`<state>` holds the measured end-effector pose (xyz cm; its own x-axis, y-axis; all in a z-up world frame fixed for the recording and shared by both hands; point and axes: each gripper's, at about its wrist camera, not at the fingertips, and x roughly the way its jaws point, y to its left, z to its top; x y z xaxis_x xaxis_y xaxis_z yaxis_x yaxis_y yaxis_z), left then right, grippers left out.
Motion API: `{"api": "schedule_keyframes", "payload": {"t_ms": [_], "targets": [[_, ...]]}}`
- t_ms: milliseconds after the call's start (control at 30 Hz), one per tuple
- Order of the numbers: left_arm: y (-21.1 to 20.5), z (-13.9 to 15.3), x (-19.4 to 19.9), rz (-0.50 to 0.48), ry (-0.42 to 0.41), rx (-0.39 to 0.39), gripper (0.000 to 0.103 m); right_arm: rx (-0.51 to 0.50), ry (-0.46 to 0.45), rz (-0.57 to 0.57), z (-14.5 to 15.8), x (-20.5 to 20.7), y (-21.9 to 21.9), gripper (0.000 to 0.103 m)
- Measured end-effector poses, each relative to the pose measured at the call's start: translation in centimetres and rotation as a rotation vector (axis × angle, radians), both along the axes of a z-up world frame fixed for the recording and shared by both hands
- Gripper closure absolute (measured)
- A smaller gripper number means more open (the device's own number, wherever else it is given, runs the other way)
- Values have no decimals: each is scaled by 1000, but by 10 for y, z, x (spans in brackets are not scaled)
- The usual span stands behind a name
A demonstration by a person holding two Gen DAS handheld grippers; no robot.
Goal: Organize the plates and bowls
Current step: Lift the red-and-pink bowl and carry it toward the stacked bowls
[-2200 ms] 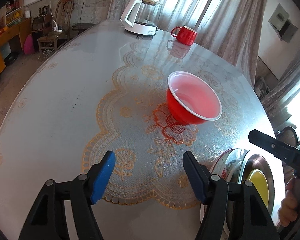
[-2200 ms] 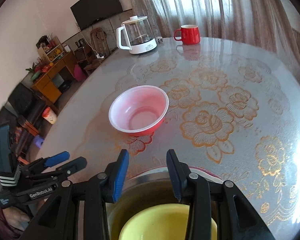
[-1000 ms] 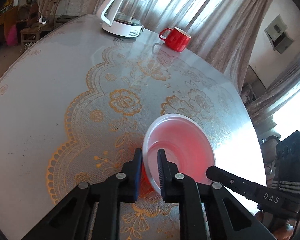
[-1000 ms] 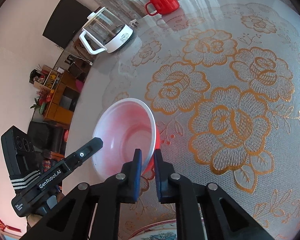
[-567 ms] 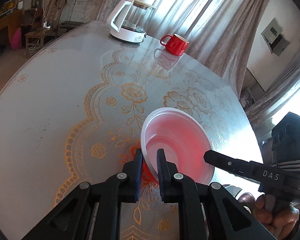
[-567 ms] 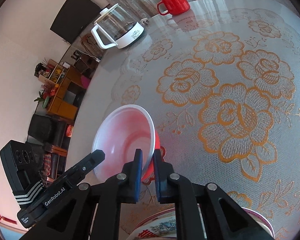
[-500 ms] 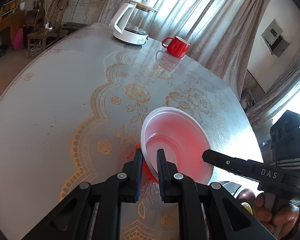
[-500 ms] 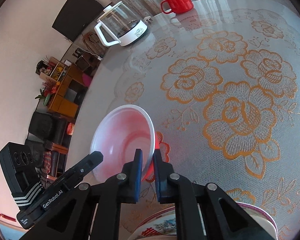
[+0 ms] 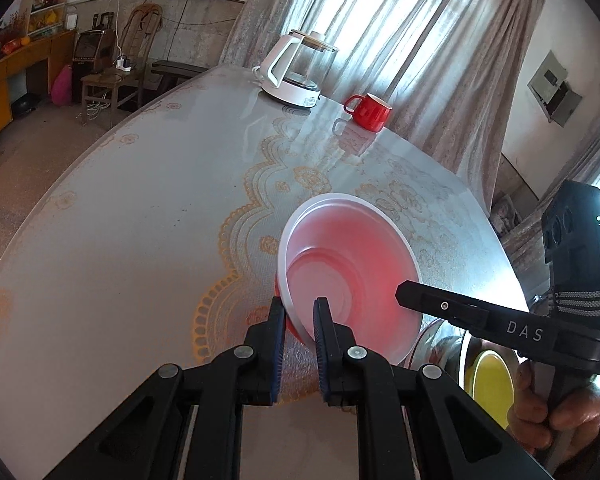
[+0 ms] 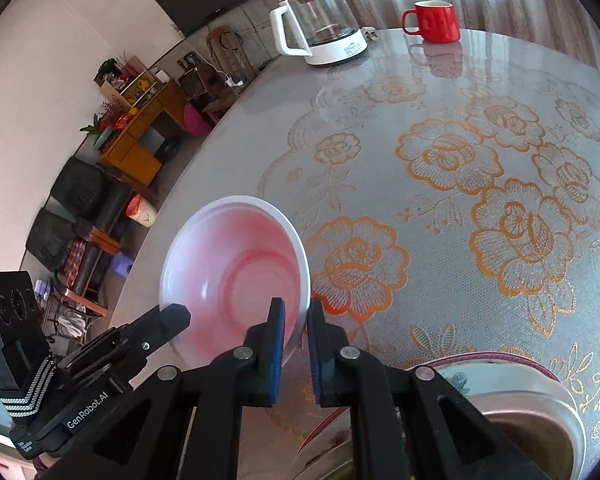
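Observation:
A red bowl with a white inside [image 9: 352, 272] [image 10: 236, 276] hangs above the table, held by both grippers. My left gripper [image 9: 299, 320] is shut on its near-left rim. My right gripper [image 10: 296, 320] is shut on its right rim and shows in the left wrist view [image 9: 460, 312]. The left gripper shows in the right wrist view [image 10: 140, 340]. Below the bowl stands a stack: a patterned plate [image 10: 500, 364], a steel bowl [image 10: 540, 404] and a yellow bowl [image 9: 492, 380] inside it.
A round table with a lace floral cloth under glass [image 10: 480, 160]. A white-and-glass kettle [image 9: 296, 72] and a red mug [image 9: 370, 110] stand at its far edge. Curtains hang behind. Chairs and cabinets stand off the table's left side.
Both grippers closed on the red bowl's rim, lifted it off the table and carried it back toward the stack of plate and bowls.

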<state>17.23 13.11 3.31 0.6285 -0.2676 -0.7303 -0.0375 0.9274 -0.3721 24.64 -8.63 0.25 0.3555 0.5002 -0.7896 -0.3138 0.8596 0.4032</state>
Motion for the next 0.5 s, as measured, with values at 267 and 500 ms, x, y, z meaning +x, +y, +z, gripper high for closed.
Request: {"api": "schedule_keyframes", "payload": {"t_ms": [267, 500], "targets": [[14, -8, -36, 26, 29, -32, 89, -37, -3, 72, -5, -28, 20, 90], [20, -13, -66, 19, 58, -58, 89, -71, -16, 123, -4, -54, 30, 90]]}}
